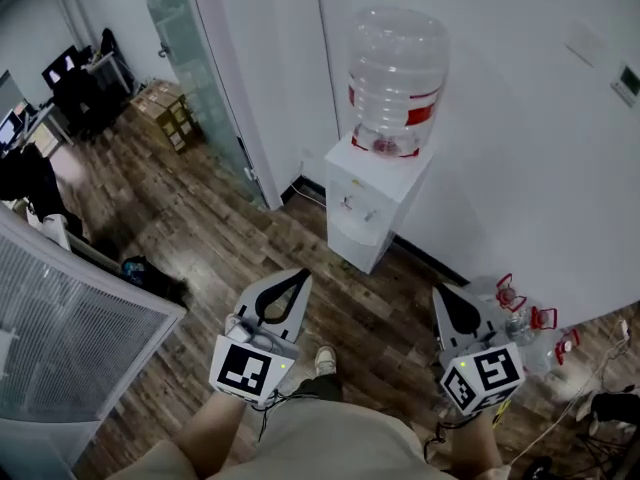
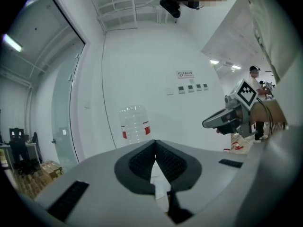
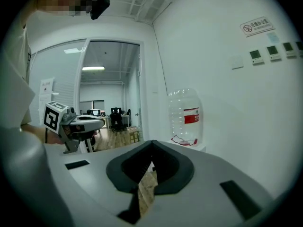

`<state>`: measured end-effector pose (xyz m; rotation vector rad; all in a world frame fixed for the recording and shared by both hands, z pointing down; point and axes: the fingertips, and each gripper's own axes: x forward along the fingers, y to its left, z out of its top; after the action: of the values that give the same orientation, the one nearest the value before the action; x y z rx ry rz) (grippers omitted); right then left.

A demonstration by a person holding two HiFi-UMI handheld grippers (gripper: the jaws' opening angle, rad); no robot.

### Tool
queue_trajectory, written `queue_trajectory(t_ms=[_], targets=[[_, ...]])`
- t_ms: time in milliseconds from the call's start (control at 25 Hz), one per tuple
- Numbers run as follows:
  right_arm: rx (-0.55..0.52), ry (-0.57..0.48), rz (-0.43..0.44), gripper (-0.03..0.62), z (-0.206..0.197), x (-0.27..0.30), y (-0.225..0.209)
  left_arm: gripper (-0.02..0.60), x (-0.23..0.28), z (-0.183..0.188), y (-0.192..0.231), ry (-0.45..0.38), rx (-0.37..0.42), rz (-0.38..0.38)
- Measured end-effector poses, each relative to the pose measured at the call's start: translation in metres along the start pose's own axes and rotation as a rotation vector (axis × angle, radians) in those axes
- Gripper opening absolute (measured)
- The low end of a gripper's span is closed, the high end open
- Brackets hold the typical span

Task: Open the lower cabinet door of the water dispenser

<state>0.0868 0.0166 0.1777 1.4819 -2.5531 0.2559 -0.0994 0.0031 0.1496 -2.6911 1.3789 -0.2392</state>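
**A:** What does the view from the head show?

**B:** It looks steeply down at a dark wooden floor (image 1: 200, 238). A white water dispenser (image 1: 372, 203) stands against the wall at twelve o'clock, with a big clear bottle (image 1: 396, 78) on top. The lower cabinet door (image 1: 352, 240) is on its front face, below the taps, and appears closed.

**A:** And the tongs?

**B:** The left tongs (image 1: 290, 288) sit at seven o'clock and the right tongs (image 1: 447, 303) at five. Both point toward the dispenser and are well apart from it. On each, the jaws are pressed together and hold nothing.

**A:** What could go wrong from here?

**B:** Closed jaws cannot catch the door's edge, and the tips would likely skid off the smooth panel. Any handle is too small to make out, so the wrong side might get pulled. A hard tug could rock the top-heavy bottle. Small bottles (image 1: 520, 313) on the floor at three o'clock of the right tongs could be kicked on the way in.
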Motion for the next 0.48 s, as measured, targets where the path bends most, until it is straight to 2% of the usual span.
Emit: queue_trajectory(t_ms=[240, 480], targets=[[-0.002, -0.002, -0.029, 0.006, 0.011, 0.053, -0.014, 0.005, 0.035, -0.007, 0.052, -0.004, 0.015, -0.004], [0.003, 0.006, -0.012, 0.006, 0.014, 0.08, -0.029, 0.005, 0.059, -0.017, 0.068, 0.013, 0.012, -0.002]])
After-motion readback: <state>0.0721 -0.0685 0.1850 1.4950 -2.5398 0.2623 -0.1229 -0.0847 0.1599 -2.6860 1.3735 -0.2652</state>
